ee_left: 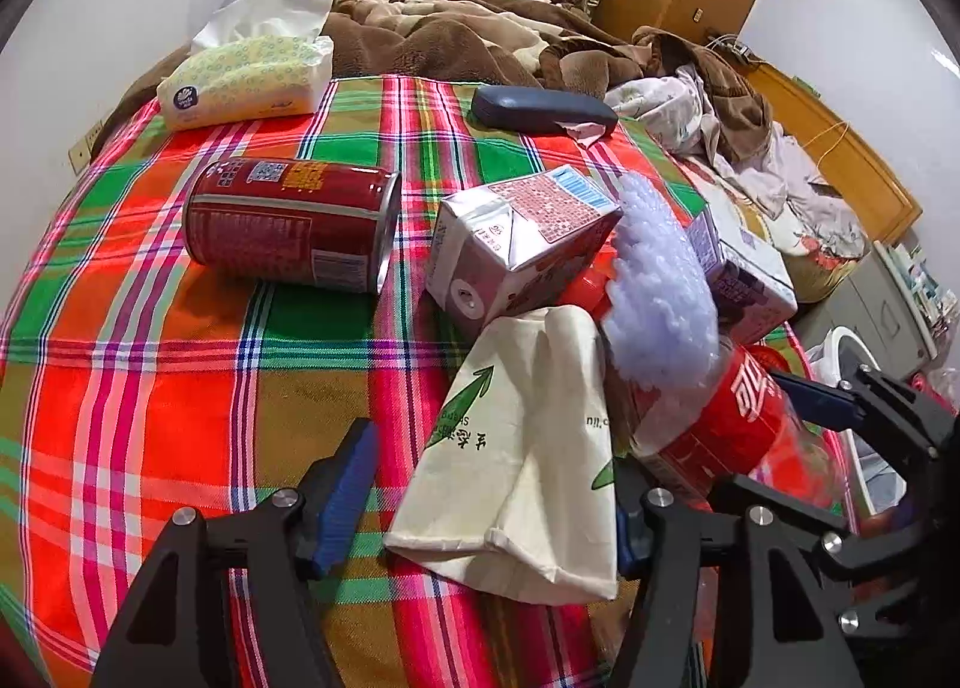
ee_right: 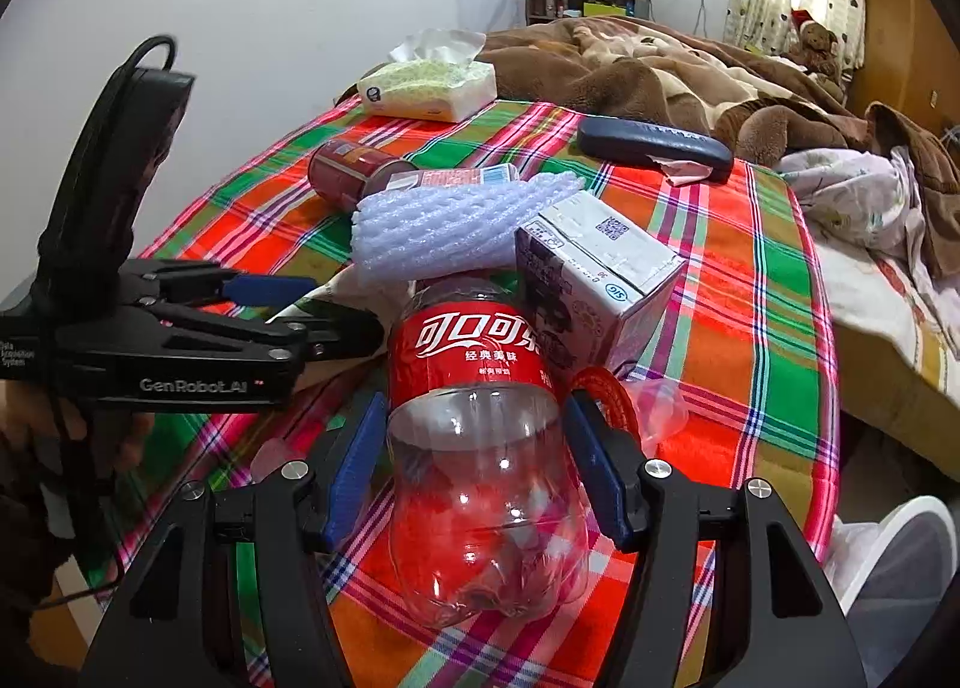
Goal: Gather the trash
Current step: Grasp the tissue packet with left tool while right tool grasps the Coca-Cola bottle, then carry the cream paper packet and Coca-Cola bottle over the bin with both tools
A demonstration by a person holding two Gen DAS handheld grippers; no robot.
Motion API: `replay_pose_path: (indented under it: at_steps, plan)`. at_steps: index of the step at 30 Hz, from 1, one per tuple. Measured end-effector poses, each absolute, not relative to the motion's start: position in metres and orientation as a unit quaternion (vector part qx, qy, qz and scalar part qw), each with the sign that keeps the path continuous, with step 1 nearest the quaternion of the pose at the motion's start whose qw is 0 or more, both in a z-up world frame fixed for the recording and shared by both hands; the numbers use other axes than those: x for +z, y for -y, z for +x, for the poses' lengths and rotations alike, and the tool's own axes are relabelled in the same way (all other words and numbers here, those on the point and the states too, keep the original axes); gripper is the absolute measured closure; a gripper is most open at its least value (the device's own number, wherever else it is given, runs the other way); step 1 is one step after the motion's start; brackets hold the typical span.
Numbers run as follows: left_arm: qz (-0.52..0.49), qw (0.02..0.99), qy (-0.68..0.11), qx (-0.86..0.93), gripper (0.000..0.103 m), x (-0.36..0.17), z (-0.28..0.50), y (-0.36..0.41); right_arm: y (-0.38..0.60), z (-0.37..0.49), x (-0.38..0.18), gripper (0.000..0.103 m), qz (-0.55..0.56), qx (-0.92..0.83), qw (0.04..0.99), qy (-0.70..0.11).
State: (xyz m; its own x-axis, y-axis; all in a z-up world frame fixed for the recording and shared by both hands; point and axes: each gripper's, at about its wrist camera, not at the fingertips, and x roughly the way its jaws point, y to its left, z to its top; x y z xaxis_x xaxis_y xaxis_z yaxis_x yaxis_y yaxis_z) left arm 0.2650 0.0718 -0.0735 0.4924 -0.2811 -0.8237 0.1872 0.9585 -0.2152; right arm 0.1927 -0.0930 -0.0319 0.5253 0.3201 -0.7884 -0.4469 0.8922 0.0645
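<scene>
Right claw (ee_right: 480, 472) around empty bottle (ee_right: 480, 448)

We see a glossy clear plastic bottle (ee_right: 480, 478), a shiny metal can (ee_left: 294, 223), matt creased paper bag (ee_left: 522, 460), smooth carton (ee_left: 516, 244), foam netting (ee_left: 660, 304) and woven plaid cloth (ee_left: 180, 388).

Both hand-held grippers tilt downward: left (ee_left: 489, 499) parted, right (ee_right: 477, 466) clamped.
</scene>
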Motion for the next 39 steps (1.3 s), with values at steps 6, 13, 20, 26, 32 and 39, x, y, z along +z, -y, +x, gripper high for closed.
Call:
replay_pose_path:
  at_steps: [6, 13, 20, 26, 32, 39]
  plan:
    - [-0.049, 0.864, -0.483, -0.135, 0.052, -0.072, 0.262, -0.070, 0.097, 0.190, -0.033, 0.041, -0.062, 0.219, 0.872, -0.434]
    - [-0.057, 0.869, -0.475, -0.127, 0.062, -0.067, 0.253, -0.076, 0.102, 0.188, -0.033, 0.041, -0.040, 0.212, 0.875, -0.433]
    - [-0.067, 0.874, -0.465, -0.122, 0.065, -0.060, 0.236, -0.084, 0.108, 0.180, -0.031, 0.042, -0.017, 0.216, 0.877, -0.428]
    - [-0.073, 0.877, -0.460, -0.119, 0.065, -0.057, 0.217, -0.089, 0.115, 0.166, -0.030, 0.042, -0.006, 0.215, 0.878, -0.427]
    - [-0.080, 0.880, -0.454, -0.117, 0.065, -0.053, 0.200, -0.092, 0.130, 0.151, -0.025, 0.042, 0.020, 0.212, 0.884, -0.417]
    - [-0.079, 0.888, -0.434, -0.127, 0.065, -0.034, 0.183, -0.085, 0.145, 0.140, -0.018, 0.042, 0.044, 0.203, 0.892, -0.402]
